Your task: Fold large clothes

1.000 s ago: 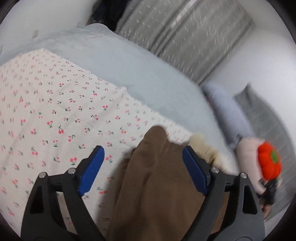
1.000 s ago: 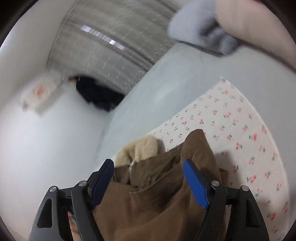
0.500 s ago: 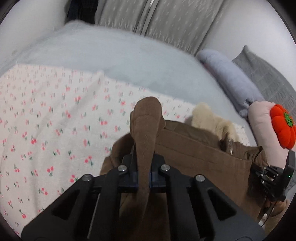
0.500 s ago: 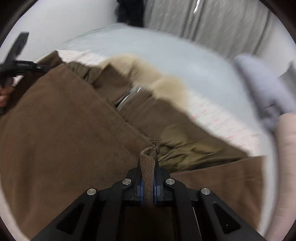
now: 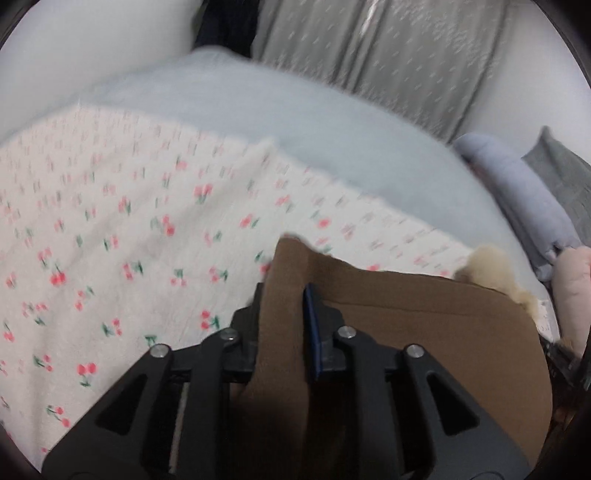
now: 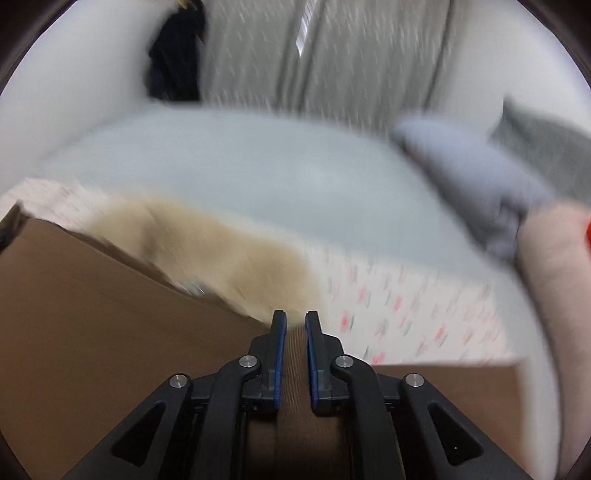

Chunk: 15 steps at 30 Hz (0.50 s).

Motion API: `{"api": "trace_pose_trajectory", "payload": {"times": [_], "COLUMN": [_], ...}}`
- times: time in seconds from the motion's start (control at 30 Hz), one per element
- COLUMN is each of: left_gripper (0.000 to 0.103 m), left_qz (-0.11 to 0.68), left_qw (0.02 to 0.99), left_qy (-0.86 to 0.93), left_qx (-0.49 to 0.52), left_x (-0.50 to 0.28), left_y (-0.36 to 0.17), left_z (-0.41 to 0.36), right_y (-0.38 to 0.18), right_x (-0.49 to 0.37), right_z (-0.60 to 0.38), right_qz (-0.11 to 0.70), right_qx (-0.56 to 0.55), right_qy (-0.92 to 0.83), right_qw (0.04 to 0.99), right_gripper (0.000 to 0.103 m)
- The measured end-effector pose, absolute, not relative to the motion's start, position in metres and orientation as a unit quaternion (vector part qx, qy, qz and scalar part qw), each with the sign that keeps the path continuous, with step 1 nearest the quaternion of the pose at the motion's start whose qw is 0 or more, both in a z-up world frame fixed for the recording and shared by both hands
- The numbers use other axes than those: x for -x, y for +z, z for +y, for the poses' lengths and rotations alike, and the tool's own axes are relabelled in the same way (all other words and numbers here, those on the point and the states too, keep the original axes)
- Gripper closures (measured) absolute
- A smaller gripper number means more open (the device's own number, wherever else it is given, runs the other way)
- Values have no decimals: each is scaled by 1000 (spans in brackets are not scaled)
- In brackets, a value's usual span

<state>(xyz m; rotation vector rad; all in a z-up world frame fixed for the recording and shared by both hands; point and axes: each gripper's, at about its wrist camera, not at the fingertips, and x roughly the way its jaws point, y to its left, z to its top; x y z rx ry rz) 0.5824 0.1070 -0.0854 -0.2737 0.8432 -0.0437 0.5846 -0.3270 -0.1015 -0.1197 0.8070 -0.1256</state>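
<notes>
A brown corduroy garment (image 5: pixel 406 332) with a cream fleece lining (image 5: pixel 491 266) lies on a white cherry-print blanket (image 5: pixel 110 221). In the left wrist view my left gripper (image 5: pixel 282 291) has a thick upright fold of the brown cloth filling the space between its pads, and its jaws are opening. In the right wrist view the brown garment (image 6: pixel 92 314) stretches flat to the left, with the cream lining (image 6: pixel 221 251) behind it. My right gripper (image 6: pixel 293 317) holds a narrow ribbed strip of the cloth between its blue pads, and its jaws are opening slightly.
A pale blue duvet (image 5: pixel 295 129) covers the bed beyond the blanket. A lilac bolster (image 5: pixel 517 192), a grey pillow (image 5: pixel 561 173) and a pink cushion (image 5: pixel 572 280) sit at the right. Grey curtains (image 5: pixel 388 55) and dark hanging clothes (image 5: pixel 225 22) are behind.
Both grippers went from open over the garment to closed on its cloth. They then sank toward the bed, the brown cloth spread flat, and the left jaws widened a little.
</notes>
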Motion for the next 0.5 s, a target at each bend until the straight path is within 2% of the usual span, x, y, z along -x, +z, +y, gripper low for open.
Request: {"api": "trace_pose_trajectory", "payload": {"times": [0.03, 0.1, 0.17, 0.2, 0.27, 0.3, 0.37, 0.5], "left_gripper": [73, 65, 62, 62, 62, 62, 62, 62], "left_qz": [410, 410, 411, 410, 410, 410, 410, 410], "left_qw": [901, 900, 898, 897, 895, 894, 893, 896], "left_qy": [-11, 2, 7, 7, 7, 8, 8, 15], "left_qx": [142, 148, 159, 166, 177, 181, 184, 169], "left_x": [-585, -583, -578, -576, -576, -575, -576, -575], "left_y": [-88, -85, -84, -83, -84, -85, -88, -87], "left_z": [112, 118, 124, 126, 130, 132, 135, 131], "right_y": [-110, -106, -94, -88, -63, -51, -39, -42], "right_x": [-589, -583, -571, -565, -536, -519, -501, -501], "right_z": [-336, -344, -352, -356, -375, -387, -408, -480], "right_qz": [412, 411, 417, 415, 389, 373, 350, 377], "right_qx": [36, 14, -1, -6, -28, -37, -44, -71], "right_qy": [-54, -48, -38, -29, -16, -24, -48, -144], "right_qw": [909, 910, 908, 910, 921, 927, 934, 912], "right_gripper": [91, 81, 63, 58, 37, 33, 20, 19]}}
